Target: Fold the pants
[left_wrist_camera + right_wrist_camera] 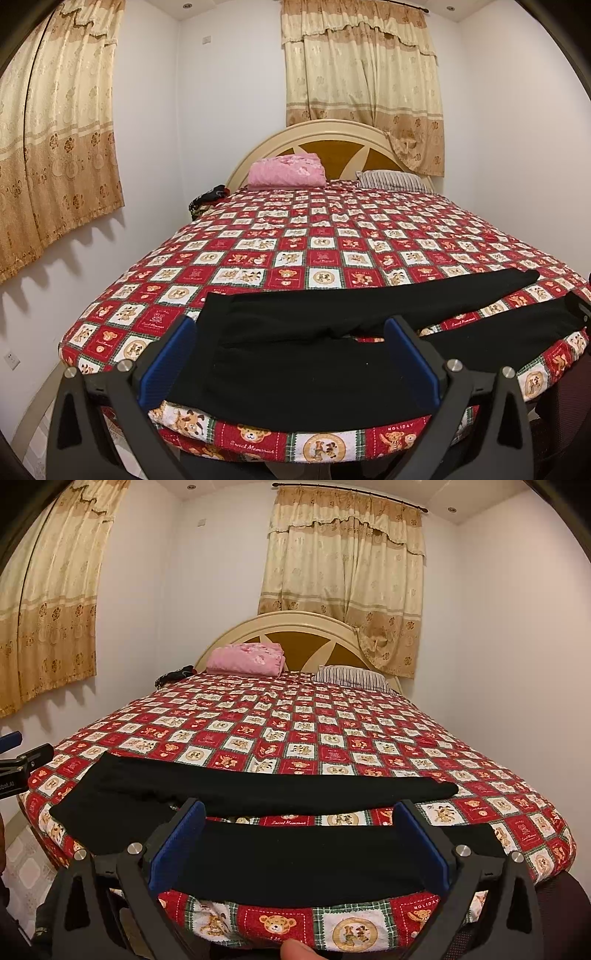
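Black pants flat on bedspread; waistband indistinct, near edge gripper-hidden.

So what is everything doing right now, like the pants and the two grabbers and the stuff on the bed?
Black pants: spread flat on the bed, legs apart, not folded.
Left gripper: open, holding nothing.
Right gripper: open, holding nothing.
Pink blanket: folded, by the headboard.
Striped pillow: lying flat.
Curtains: closed.

My plain black fabric pants lie on a red-and-white checked bedspread printed with brown teddy bears. My left gripper and right gripper have blue pads on black frames. Farther back are a pink folded blanket, a striped pillow and beige floral curtains.
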Tool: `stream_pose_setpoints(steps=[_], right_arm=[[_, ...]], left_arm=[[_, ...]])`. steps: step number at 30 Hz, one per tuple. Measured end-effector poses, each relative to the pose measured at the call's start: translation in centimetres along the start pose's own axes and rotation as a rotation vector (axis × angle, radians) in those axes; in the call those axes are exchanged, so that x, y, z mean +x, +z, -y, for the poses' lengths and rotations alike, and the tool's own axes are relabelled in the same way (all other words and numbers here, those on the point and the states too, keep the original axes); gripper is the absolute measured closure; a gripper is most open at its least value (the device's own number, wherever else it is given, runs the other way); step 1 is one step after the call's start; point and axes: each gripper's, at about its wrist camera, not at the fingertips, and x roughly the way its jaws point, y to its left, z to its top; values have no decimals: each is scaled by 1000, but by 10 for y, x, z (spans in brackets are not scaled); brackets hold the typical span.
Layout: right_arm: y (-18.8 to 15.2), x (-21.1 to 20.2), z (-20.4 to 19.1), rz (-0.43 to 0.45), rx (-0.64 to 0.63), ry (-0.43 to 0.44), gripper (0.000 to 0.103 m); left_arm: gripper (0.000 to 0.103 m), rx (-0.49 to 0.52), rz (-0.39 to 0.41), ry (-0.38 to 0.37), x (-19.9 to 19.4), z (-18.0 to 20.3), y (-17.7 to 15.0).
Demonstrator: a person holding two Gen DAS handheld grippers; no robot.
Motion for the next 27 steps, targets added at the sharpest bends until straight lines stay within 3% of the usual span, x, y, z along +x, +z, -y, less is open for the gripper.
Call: stream_pose_setpoints(steps=[27], right_arm=[[-4, 2, -5, -13, -13, 4, 1]], left_arm=[[0, 0, -3, -2, 2, 0, 1]])
